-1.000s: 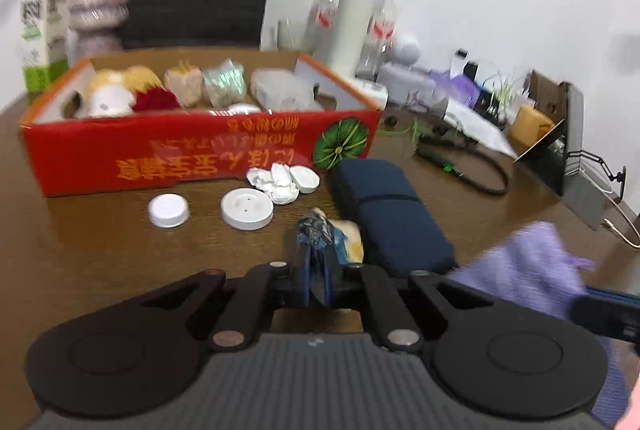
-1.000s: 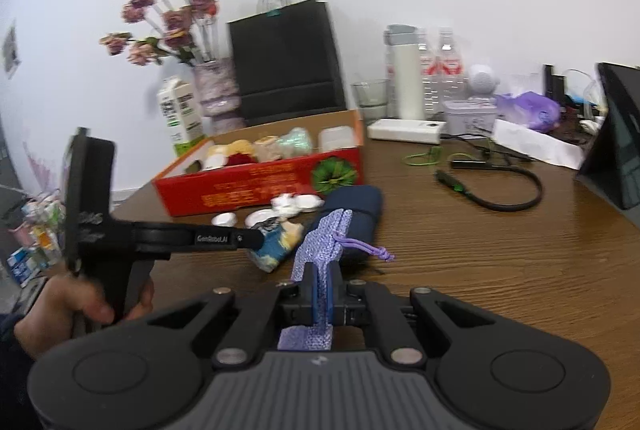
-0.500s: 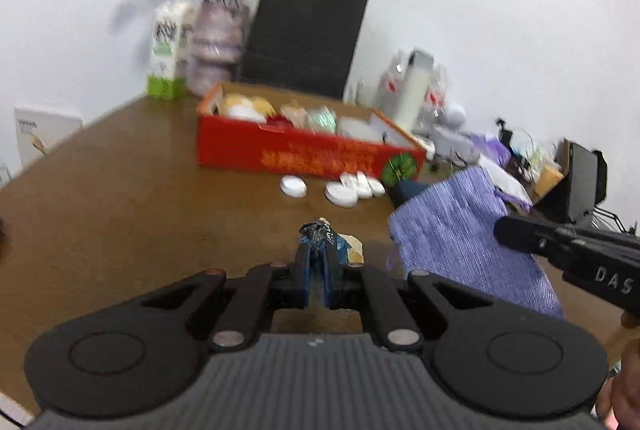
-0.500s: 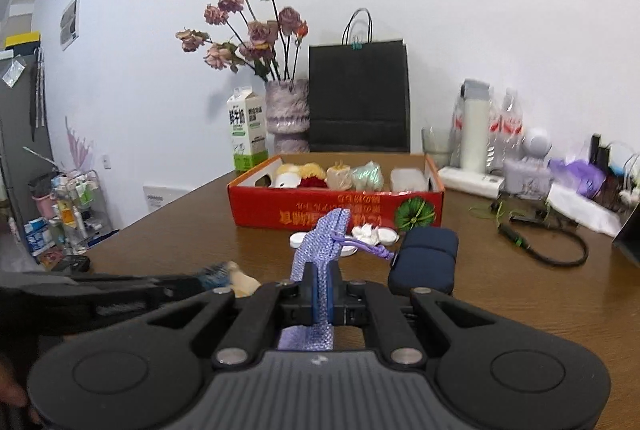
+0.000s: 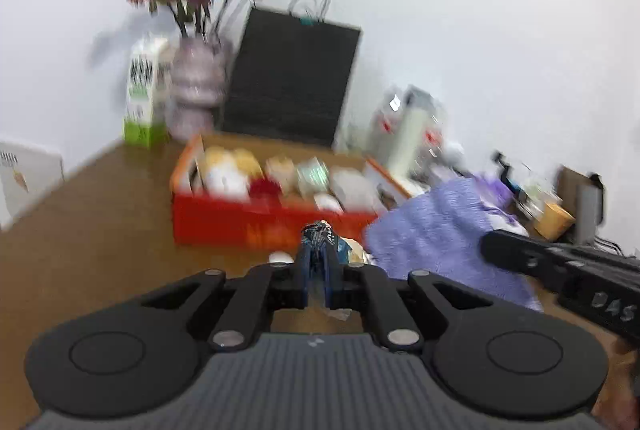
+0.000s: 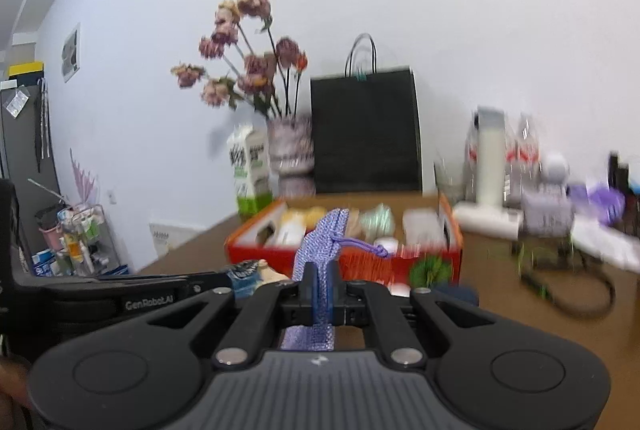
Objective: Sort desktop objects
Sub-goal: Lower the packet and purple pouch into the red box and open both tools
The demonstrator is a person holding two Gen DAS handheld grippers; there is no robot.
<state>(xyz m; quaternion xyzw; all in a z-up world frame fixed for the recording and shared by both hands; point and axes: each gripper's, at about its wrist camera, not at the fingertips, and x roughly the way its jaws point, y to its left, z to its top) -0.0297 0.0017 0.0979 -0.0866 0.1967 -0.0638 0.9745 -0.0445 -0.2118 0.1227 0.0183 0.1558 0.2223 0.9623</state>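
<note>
A crinkled blue wrapper (image 5: 318, 236) was pinched in the left gripper (image 5: 316, 262) above the wooden table (image 5: 100, 230); a knitted lilac drawstring pouch (image 6: 326, 242) was clamped by the right gripper (image 6: 320, 290), before the red cardboard box (image 6: 360, 254).

Cloth, cardboard, wood and matt plastic

The purple pouch (image 6: 326, 230) is a coarse knitted cloth with a smooth cord. The red box (image 5: 256, 226) looks like printed cardboard, slightly glossy outside. The table (image 5: 92, 230) is brown wood with a soft sheen. The black bag (image 6: 364, 129) is matt paper. The left gripper (image 5: 316, 270) holds a crinkled glossy wrapper (image 5: 320, 234); the gripper bodies are matt black plastic.
</note>
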